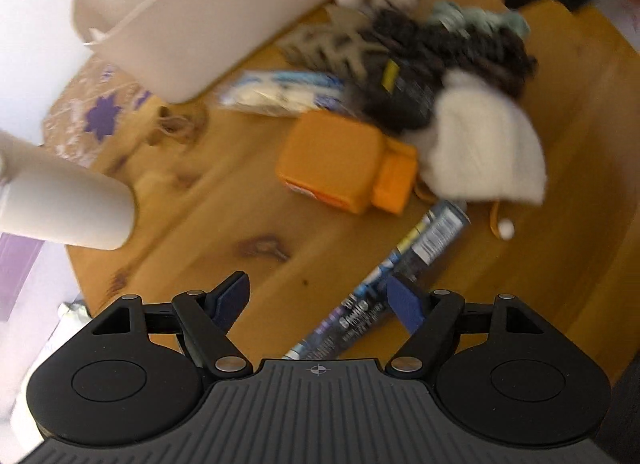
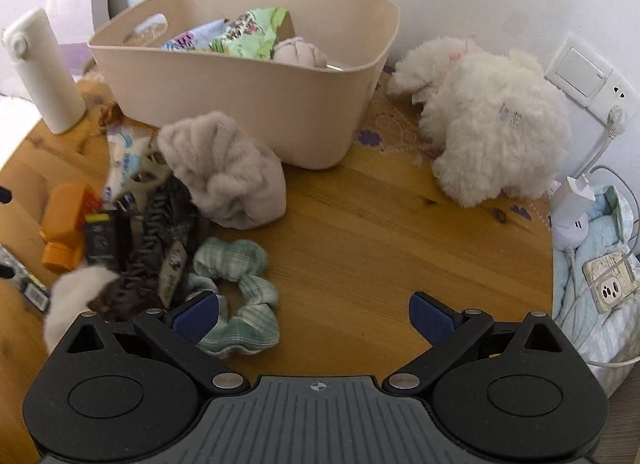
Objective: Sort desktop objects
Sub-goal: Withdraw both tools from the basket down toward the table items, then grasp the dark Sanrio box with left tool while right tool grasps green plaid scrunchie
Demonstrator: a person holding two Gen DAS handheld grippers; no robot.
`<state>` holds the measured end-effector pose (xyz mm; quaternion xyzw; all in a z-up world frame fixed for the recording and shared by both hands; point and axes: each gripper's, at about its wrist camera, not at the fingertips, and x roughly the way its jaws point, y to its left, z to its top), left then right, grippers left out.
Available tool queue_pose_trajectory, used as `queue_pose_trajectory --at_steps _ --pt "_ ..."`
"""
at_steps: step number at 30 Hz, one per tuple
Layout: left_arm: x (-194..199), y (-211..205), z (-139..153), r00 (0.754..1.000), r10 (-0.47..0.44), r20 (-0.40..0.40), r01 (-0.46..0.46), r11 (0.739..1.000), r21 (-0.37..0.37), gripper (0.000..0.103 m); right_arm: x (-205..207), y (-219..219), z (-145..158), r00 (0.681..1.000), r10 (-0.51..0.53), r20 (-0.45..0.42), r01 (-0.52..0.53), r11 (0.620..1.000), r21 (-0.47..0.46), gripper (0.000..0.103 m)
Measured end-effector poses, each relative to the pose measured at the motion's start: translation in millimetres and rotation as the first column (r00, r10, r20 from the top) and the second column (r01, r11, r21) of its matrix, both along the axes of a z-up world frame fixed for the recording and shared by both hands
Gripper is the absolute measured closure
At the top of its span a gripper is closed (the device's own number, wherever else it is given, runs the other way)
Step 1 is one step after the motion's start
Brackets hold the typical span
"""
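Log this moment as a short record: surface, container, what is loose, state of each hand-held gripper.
surface: round wooden table
container: beige bin, already holding packets
loose pile: green scrunchie, grey fluffy scrunchie, orange case, dark tube
apart from pile: white plush toy, white bottle
left hand-held gripper: open, empty, above the tube
right hand-held gripper: open, empty, beside the green scrunchie
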<state>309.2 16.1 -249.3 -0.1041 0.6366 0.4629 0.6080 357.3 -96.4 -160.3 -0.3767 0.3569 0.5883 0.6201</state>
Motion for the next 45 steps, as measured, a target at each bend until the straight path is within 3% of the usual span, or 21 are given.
queue_pose_trajectory --at_steps 3,10,16,22,26,29,32,34,35,36,37,40,45 --pt "1.9 -3.4 -4.1 1.0 -0.013 -0.002 0.013 1.0 -0.001 0.019 -0.4 2.4 -6.2 1.0 0.011 0.019 -0.011 1.0 0.002 0.0" --pt "8.2 -8.5 -16.5 0.999 -0.034 -0.033 0.033 0.999 -0.034 0.019 -8.3 12.0 -21.0 0.999 0.046 0.026 -0.045 0.998 -0.041 0.0" --pt "7.0 -6.1 -29.9 0.998 0.017 -0.058 -0.02 0.999 -0.042 0.019 -15.2 17.0 -31.0 0.998 0.047 0.041 -0.045 0.998 -0.05 0.0" --pt "4.9 -3.4 -29.0 0.997 0.071 -0.009 -0.071 0.996 -0.059 0.023 -22.8 21.7 -37.1 0.999 0.024 0.029 -0.022 0.998 -0.052 0.006" --pt "-2.5 1.7 -26.6 0.985 0.164 0.057 -0.159 0.984 -0.086 0.028 -22.6 24.5 -42.3 1.0 0.006 0.006 -0.005 0.997 -0.072 0.01" --pt "-10.0 3.3 -23.5 0.965 0.234 0.117 -0.221 0.969 -0.113 0.04 -18.1 24.8 -45.5 0.999 -0.015 -0.039 0.012 0.996 -0.087 0.023" --pt "-9.9 -0.2 -21.7 0.962 0.243 0.129 -0.231 0.968 -0.099 0.049 -15.9 23.1 -44.8 0.996 -0.029 -0.087 0.021 0.996 -0.087 0.039" --pt "-6.9 -3.2 -20.7 0.962 0.236 0.133 -0.225 0.97 -0.093 0.062 -18.9 22.1 -42.9 0.995 -0.015 -0.102 0.007 0.996 -0.087 0.063" --pt "-4.9 -4.7 -20.8 0.964 0.232 0.131 -0.221 0.971 -0.091 0.064 -20.7 21.6 -41.6 0.994 -0.007 -0.106 -0.002 0.996 -0.088 0.069" --pt "-3.4 -6.1 -21.0 0.965 0.228 0.131 -0.218 0.972 -0.088 0.067 -22.8 21.6 -40.4 0.994 0.001 -0.11 -0.011 0.996 -0.089 0.083" --pt "-2.4 -7.5 -20.8 0.965 0.225 0.135 -0.216 0.973 -0.084 0.074 -24.7 21.9 -39.8 0.994 0.006 -0.114 -0.016 0.995 -0.093 0.087" --pt "0.5 -10.5 -20.9 0.961 0.239 0.137 -0.231 0.97 -0.068 0.08 -27.9 21.0 -39.1 0.995 0.007 -0.095 -0.017 0.995 -0.102 0.091" --pt "8.5 -18.1 -17.1 0.96 0.239 0.146 -0.237 0.971 -0.031 0.08 -23.3 10.7 -30.9 0.993 0.007 -0.118 -0.017 0.997 -0.08 0.092"
